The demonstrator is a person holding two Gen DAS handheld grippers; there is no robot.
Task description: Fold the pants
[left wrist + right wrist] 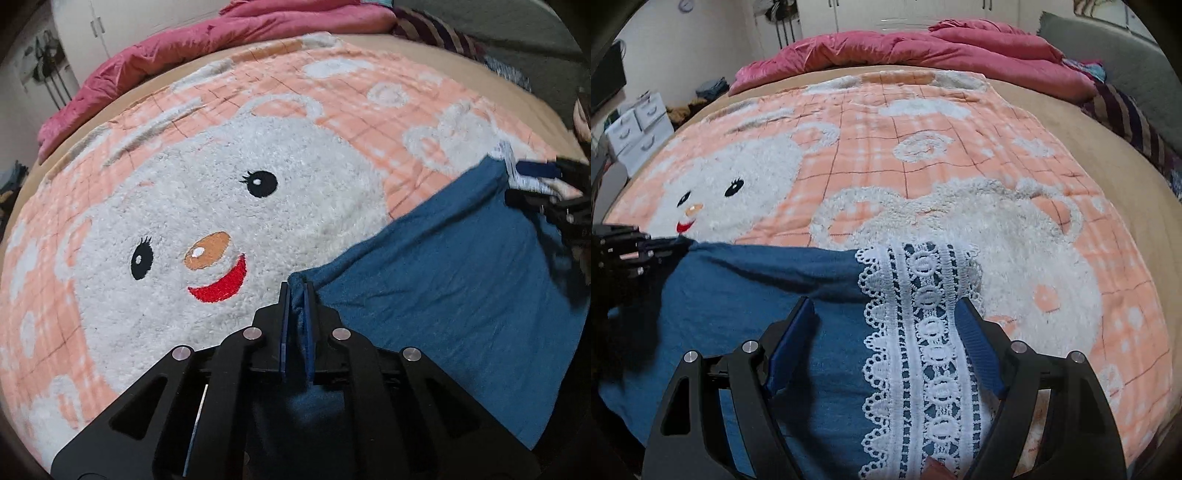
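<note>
The blue pants lie on a bed, on a peach blanket with a white bear face. My left gripper is shut on a corner of the pants' far edge. In the right wrist view the pants end in a white lace hem. My right gripper is open, its jaws wide apart over the lace hem and blue cloth. The right gripper also shows in the left wrist view at the far right. The left gripper shows at the left edge of the right wrist view.
The peach bear blanket covers the tan bed. A pink duvet is heaped along the far side. Striped cloth lies at the right. White drawers stand beside the bed at the left.
</note>
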